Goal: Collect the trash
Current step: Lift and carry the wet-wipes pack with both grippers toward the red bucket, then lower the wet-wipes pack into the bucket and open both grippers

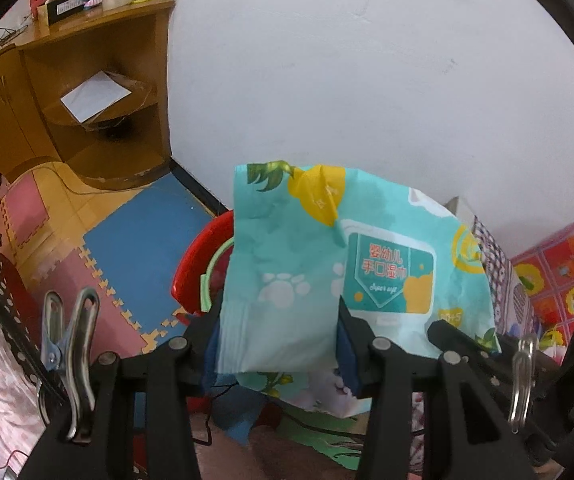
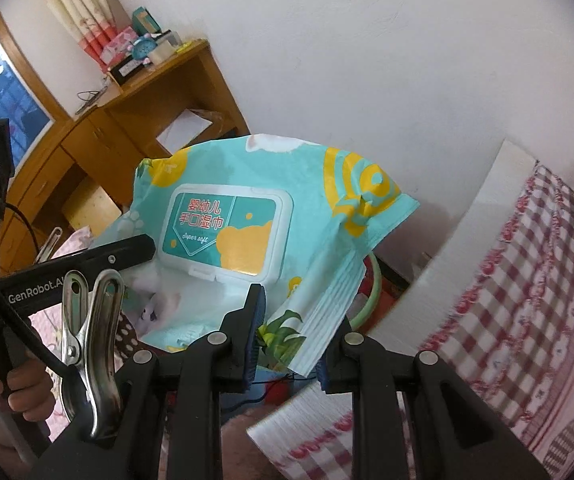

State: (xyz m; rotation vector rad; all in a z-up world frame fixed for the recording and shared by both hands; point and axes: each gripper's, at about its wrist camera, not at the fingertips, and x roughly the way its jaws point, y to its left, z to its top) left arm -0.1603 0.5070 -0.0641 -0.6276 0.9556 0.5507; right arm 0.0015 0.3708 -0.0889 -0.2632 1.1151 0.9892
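I hold wipes pack (image 1: 327,272) over red bin (image 1: 195,264): left gripper (image 1: 279,344) and right gripper (image 2: 291,336) each pinch one edge, ready for drop.

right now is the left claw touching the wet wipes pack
Touching. In the left wrist view the left claw has a blue pad pressed against each side of the wet wipes pack, pinching its lower end with no gap.
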